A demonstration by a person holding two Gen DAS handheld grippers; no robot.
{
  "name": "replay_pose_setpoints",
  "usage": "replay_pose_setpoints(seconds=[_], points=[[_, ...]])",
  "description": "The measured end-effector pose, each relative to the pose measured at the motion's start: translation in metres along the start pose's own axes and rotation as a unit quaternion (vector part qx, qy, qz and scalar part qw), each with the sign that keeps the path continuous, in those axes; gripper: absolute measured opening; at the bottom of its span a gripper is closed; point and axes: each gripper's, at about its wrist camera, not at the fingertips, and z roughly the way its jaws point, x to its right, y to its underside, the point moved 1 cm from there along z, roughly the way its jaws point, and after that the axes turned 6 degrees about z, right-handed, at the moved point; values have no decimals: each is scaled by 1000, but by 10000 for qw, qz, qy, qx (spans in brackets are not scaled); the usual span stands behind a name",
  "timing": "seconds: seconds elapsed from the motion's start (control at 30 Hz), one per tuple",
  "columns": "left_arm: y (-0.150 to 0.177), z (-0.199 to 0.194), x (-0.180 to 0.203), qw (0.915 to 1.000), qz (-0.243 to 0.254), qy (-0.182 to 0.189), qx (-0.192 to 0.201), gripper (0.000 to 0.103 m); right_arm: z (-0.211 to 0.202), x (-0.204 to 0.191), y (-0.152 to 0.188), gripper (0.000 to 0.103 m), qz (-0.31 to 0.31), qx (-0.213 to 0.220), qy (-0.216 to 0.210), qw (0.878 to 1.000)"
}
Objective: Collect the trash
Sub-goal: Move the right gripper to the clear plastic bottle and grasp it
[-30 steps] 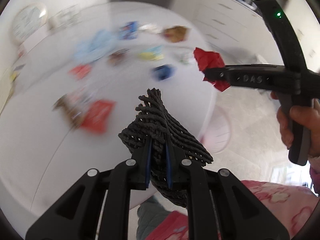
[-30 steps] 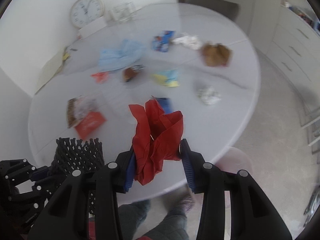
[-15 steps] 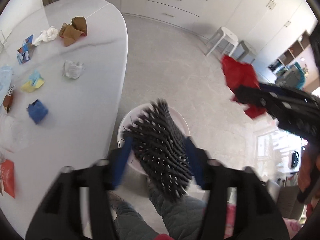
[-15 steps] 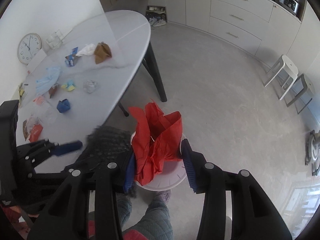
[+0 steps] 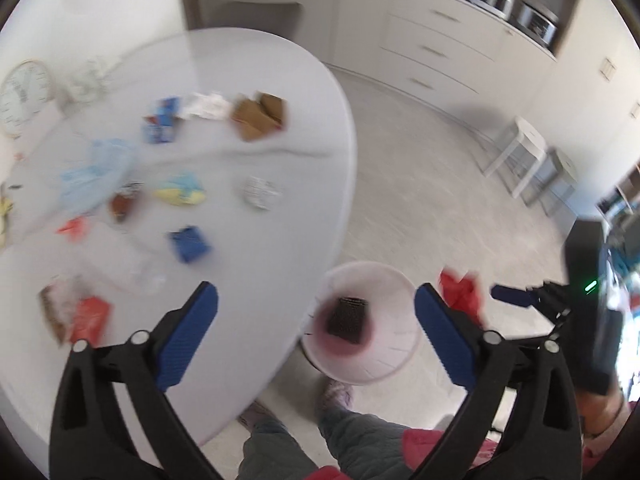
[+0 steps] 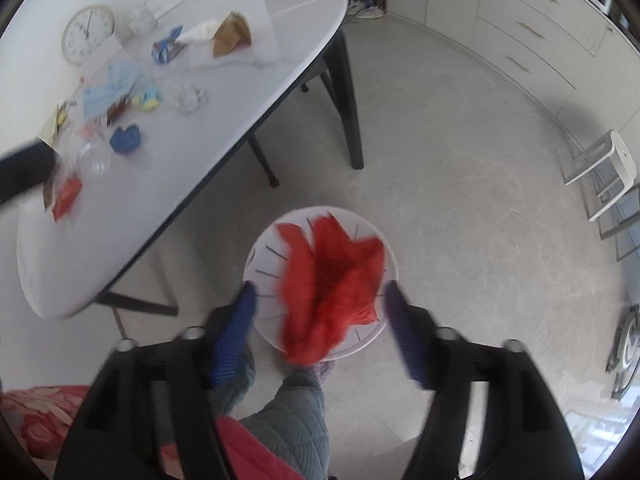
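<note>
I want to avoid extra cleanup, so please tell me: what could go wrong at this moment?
1. The red paper is loose between the open right gripper, whose jaws have just been opening; being light, it might drift past the bin rim onto the floor.
2. The left gripper is open above the table edge; heading back, it could knock the blue wrapper off.

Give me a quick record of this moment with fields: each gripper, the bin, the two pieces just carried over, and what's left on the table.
left gripper: jaws wide, just been opening, nothing between them
right gripper: jaws just been opening, pads clear of the red paper
black foam net: lying at the bottom of the bin
red paper: loose over the bin's mouth
bin: white, on the floor beside the table
table: still littered, including a blue wrapper and a brown paper bag
</note>
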Motion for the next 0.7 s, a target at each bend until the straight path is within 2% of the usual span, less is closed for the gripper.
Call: replay_pose_setpoints(seconds=[0.1, 0.23, 0.37, 0.53, 0.7], points=[[5, -17, -22, 9987, -373, -330, 70, 95, 3, -3, -3, 98, 14, 19, -41, 10000], [12, -33, -57, 9938, -870, -684, 80, 95, -7, -8, -19, 99, 76, 191, -153, 9997], [29, -54, -96, 9859, -1312, -1040, 46, 95, -23, -30, -42, 101, -186, 498, -130, 9985], [59, -81, -153, 9714, -1892, -1432, 108, 95, -42, -85, -72, 101, -779, 844, -288, 9930], [80, -90, -210, 9600, -2378, -1468, 167, 95, -45, -148, -90, 101, -1053, 1044, -514, 9876]])
